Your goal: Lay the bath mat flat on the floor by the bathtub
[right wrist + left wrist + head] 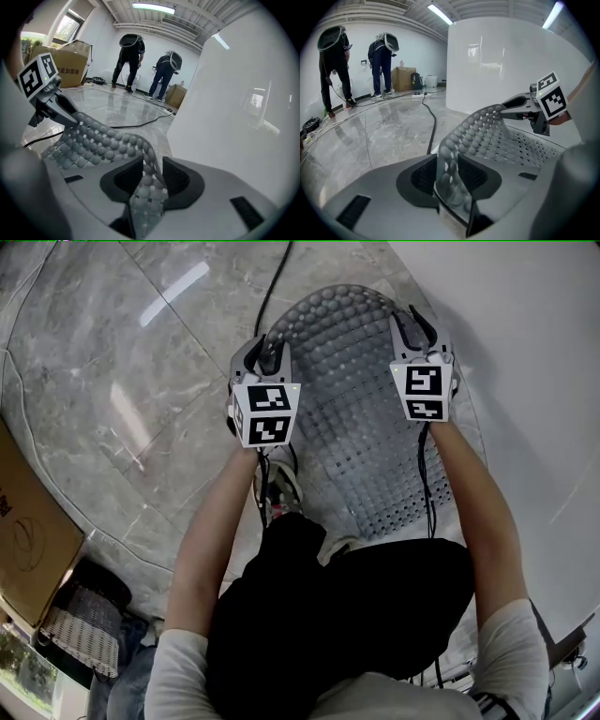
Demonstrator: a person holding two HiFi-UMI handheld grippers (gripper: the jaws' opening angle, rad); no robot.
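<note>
**Bath mat and surroundings.** The bath mat is a grey rubbery sheet, studded with rounded bumps at its far end and pierced with small holes nearer us. It lies on the floor just beside the smooth white bathtub, with its far edge curling upward. We see that edge standing between the parted jaws of the left gripper and the right gripper, one at each far corner, with neither clamped on it. The floor is glossy grey veined stone, crossed by a black cable. At the left stand a cardboard box and a woven basket; we cannot make out their contents.
</note>
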